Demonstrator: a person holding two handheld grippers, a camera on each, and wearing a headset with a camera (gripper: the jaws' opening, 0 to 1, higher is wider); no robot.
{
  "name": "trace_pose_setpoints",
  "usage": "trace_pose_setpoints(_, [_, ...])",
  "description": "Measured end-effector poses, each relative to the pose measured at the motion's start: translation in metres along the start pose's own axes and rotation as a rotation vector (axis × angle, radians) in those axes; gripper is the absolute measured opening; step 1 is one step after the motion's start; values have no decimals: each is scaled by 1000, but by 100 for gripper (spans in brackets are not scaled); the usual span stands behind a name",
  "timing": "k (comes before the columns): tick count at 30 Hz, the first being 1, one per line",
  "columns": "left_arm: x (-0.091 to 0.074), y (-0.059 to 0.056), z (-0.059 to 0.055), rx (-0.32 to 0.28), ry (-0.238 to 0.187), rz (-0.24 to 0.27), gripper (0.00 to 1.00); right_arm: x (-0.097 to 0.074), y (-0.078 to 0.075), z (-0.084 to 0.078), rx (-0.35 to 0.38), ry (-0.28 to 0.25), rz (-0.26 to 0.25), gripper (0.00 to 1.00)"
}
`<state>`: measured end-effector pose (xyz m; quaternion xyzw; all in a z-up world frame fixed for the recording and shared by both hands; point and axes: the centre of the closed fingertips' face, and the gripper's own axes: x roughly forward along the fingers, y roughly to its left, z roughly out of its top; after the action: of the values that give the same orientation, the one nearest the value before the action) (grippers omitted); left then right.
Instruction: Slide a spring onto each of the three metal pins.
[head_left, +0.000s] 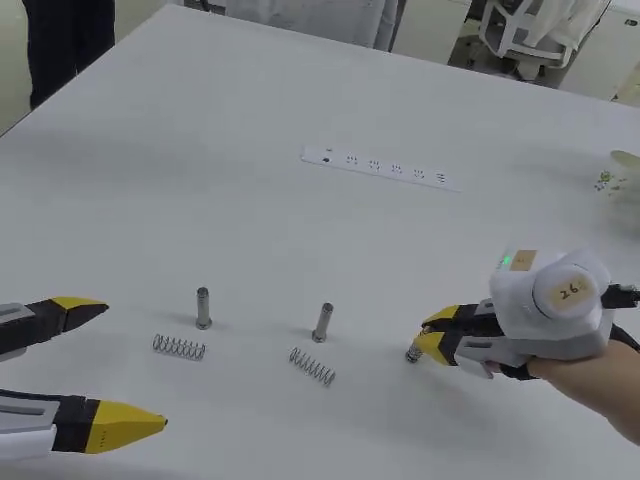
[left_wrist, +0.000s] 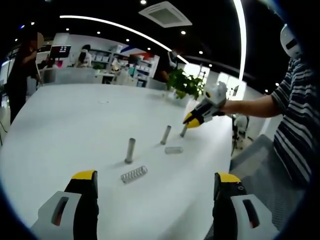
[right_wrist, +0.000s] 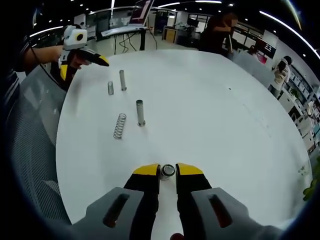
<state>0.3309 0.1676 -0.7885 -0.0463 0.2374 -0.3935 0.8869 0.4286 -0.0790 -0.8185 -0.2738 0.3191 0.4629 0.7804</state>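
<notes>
Right gripper (right_wrist: 167, 169): jaws closed on a pin (head_left: 412, 353), held between the yellow tips. Left gripper (head_left: 135, 365): jaws spread wide, a spring (head_left: 179, 347) lying near.

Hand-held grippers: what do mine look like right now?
Both the left hand-held gripper and the right hand-held gripper have black jaws, yellow tips and pale grey bodies. The right one's white top bears a green light and a round tan label marked 26. The person wears a striped shirt.

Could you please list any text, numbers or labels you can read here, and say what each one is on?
"26", as best it reads: round sticker on the body of the right claw.
Markings on the power strip: too small to read.
</notes>
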Motion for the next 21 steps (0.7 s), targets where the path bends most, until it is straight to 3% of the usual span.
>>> trace_pose_setpoints(13, [-2, 1, 2, -5, -4, 5, 93, -18, 2, 10, 40, -66, -33, 11])
trace_pose_setpoints(21, [2, 0, 8, 2, -6, -1, 93, -32, 3, 21, 100, -135, -51, 10])
